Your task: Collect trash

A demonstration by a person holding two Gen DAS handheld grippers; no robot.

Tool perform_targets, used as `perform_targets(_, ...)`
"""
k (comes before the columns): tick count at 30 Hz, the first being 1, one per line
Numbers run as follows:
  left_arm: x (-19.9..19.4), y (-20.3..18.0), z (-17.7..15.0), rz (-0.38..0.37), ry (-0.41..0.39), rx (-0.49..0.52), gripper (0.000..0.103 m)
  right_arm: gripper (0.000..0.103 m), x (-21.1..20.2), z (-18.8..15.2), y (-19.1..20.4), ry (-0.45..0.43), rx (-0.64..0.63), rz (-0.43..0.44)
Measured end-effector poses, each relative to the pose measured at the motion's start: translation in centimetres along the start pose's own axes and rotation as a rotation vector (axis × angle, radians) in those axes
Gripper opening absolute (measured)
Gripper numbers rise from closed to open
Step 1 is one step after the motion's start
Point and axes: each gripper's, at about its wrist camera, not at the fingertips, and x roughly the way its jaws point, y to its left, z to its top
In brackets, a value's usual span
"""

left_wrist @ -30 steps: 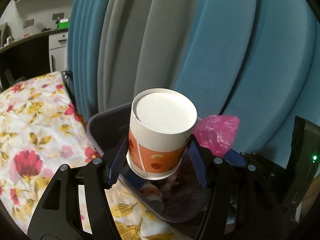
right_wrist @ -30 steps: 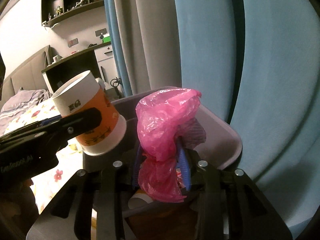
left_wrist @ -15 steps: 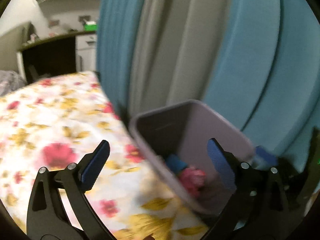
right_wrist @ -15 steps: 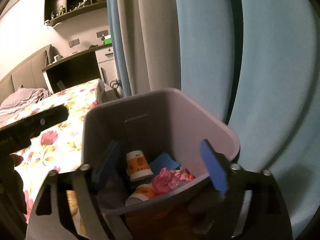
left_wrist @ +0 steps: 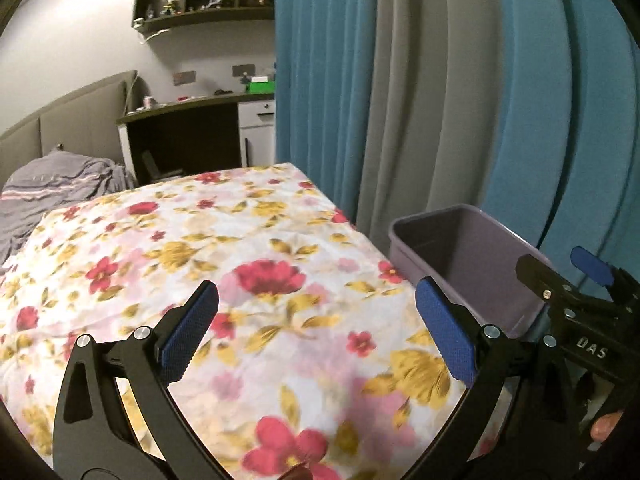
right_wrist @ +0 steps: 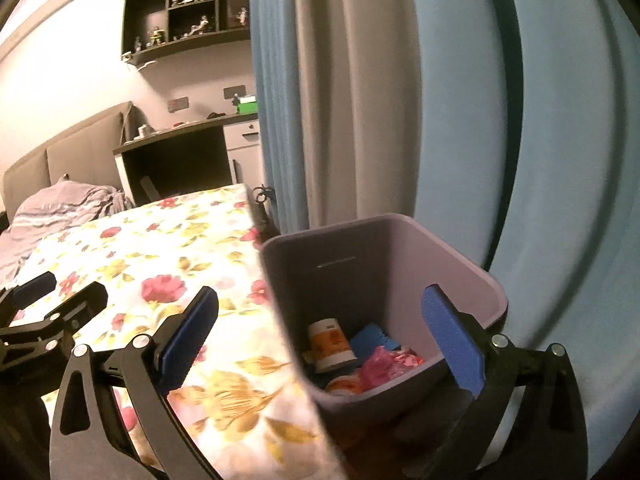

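Both my claws are released, jaws spread wide with nothing between them; they have just been opening, and the load is gone. My right gripper [right_wrist: 318, 338] hangs over the near edge of the purple bin [right_wrist: 472, 276], tipped a little downward. Down inside, ahead of the pads, lie the orange paper cup [right_wrist: 332, 344], the pink plastic bag [right_wrist: 386, 364] and a blue piece just behind them. My left gripper [left_wrist: 316, 328] points out over the flowered bedspread [left_wrist: 256, 240], also angled slightly down, with the bin off to its right and the other claw's tip showing at that same side.

What could go wrong? The two claws sit close together, so a quick swing toward the bed could knock one into the other. My right fingers straddle the bin's rim; pulling back low could catch the wall and tip the trash out. I see no more rubbish on the bedspread from here.
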Motion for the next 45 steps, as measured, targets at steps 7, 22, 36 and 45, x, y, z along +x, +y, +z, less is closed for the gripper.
perform_targets(7,-4.3,3.6,-1.7,0.03,-0.024,-0.055,0.097,0.098,-2.7,-1.0,3.1,-0.019,-0.023,-0.016)
perform_targets(22,-10.7,7.6,-5.2,0.06,-0.049,-0.101,0.097,0.098,-8.7,-3.4,8.0,-0.063,-0.048,0.006)
perform_targets(36,-12.4,8.2,-6.1,0.061,-0.067,-0.11,0.097,0.097,-10.6,-4.2,9.5,-0.093,-0.079,0.019)
perform_targets(45,-12.6,8.3,-6.1,0.062,-0.066,-0.106,0.097,0.098,-10.8,-4.2,9.5,-0.098,-0.076,0.018)
